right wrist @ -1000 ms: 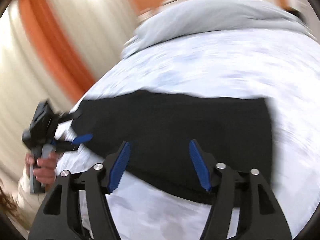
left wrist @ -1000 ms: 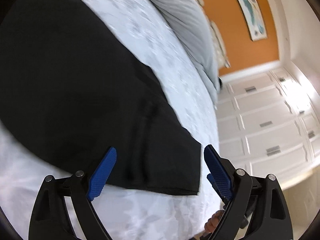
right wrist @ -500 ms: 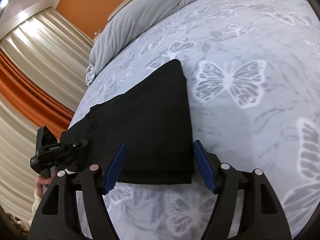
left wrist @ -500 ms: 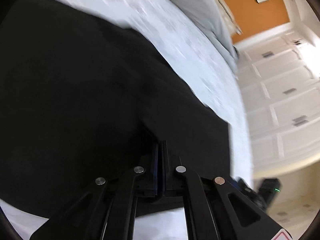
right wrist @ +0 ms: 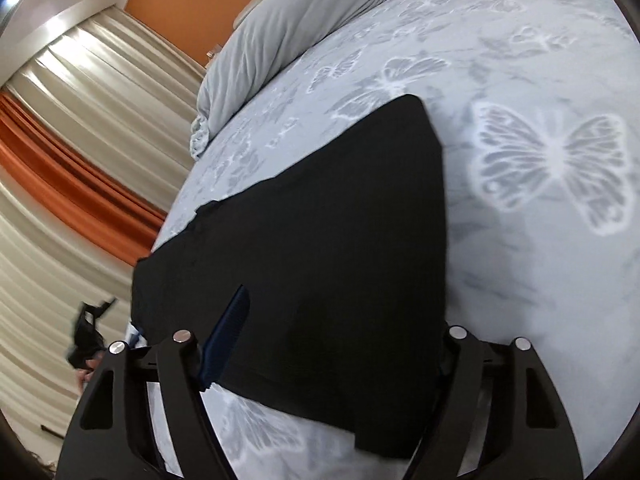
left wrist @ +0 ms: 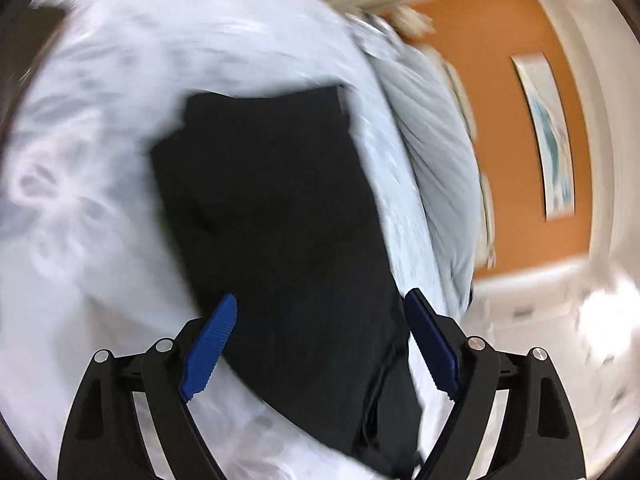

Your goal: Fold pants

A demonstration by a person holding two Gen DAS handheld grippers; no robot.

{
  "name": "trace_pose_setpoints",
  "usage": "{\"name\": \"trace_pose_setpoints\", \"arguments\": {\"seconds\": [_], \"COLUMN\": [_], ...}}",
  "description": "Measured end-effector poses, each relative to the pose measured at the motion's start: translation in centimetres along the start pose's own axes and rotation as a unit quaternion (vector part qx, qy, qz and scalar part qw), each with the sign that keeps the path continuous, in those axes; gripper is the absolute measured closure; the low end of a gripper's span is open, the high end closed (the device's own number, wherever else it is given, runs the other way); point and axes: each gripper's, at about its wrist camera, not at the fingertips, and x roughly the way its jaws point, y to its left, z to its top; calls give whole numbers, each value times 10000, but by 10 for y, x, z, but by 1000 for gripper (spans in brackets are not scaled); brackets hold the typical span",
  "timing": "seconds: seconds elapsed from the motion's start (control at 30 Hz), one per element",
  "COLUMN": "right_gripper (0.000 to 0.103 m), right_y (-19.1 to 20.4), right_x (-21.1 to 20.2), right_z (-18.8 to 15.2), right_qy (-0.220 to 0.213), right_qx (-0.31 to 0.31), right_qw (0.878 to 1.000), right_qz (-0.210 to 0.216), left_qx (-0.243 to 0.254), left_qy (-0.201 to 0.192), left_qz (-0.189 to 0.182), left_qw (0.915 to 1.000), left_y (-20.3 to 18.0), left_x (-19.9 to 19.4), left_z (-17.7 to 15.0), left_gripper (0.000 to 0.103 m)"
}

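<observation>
Released half a second after clamping shut on the cloth, the left gripper (left wrist: 320, 344) is now hovering with jaws spread wide above the black pants (left wrist: 276, 216), which are lying folded flat on the butterfly-print bed (right wrist: 560, 240) near its side edge. Right gripper (right wrist: 336, 344) is reaching over the pants' near end, jaws wide apart, fabric between them, its right pad hidden

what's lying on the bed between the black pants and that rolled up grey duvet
Nothing: only bare butterfly-print bedsheet separates the black pants from the grey duvet, clearest in the right wrist view.
</observation>
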Motion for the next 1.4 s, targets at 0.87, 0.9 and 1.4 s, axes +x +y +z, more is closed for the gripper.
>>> {"name": "trace_pose_setpoints", "arguments": {"seconds": [0.87, 0.9, 1.4], "right_gripper": [77, 70, 48], "right_y": [-31, -34, -15], "right_x": [-32, -31, -21], "right_z": [-5, -7, -8], "right_qy": [-123, -107, -229], "right_qx": [243, 339, 33], "right_qw": [9992, 9992, 9997], "right_qz": [-278, -176, -125], "left_qx": [681, 474, 435], "left_qy": [-386, -402, -264], "left_qz": [-110, -148, -550], "left_qw": [9969, 9980, 9972], "left_y": [-31, -23, -58], "left_x": [-18, -23, 39], "left_z": [0, -2, 22], "left_gripper": [15, 15, 85]}}
